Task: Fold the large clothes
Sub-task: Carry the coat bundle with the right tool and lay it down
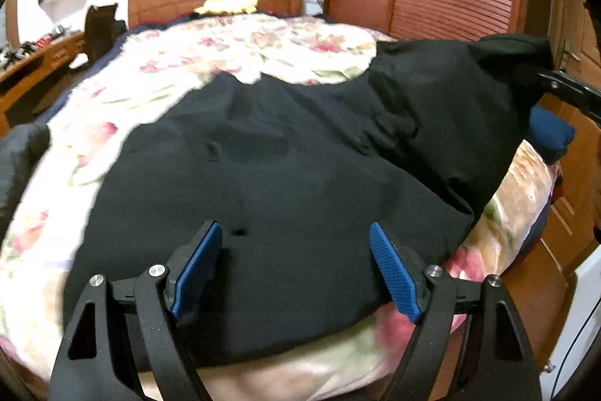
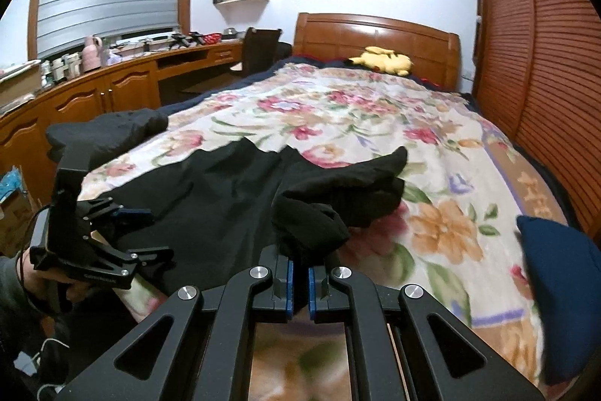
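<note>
While the black garment lies spread across the near half of the bed, on the floral blanket, one corner of it is lifted clear of the covers. The right hand-held gripper is clenched on that corner, with a bunch of dark cloth gathered just beyond its blue pads; in the left wrist view the same raised fold stands up at the right edge (a peak of fabric above the flat part). The left hand-held gripper is released, its jaws standing wide apart and hovering over the near hem, with no cloth between them as far as I can tell.

The step in hand looks like the first fold: carrying the raised side over the body of the garment. The next move probably calls for the left gripper to pin or grasp the near edge so the cloth stays put, while the right one draws its corner across and lays it down flat. A dark blue cushion sits near the bed's right edge, and a yellow plush toy rests by the headboard, well apart from the work.
</note>
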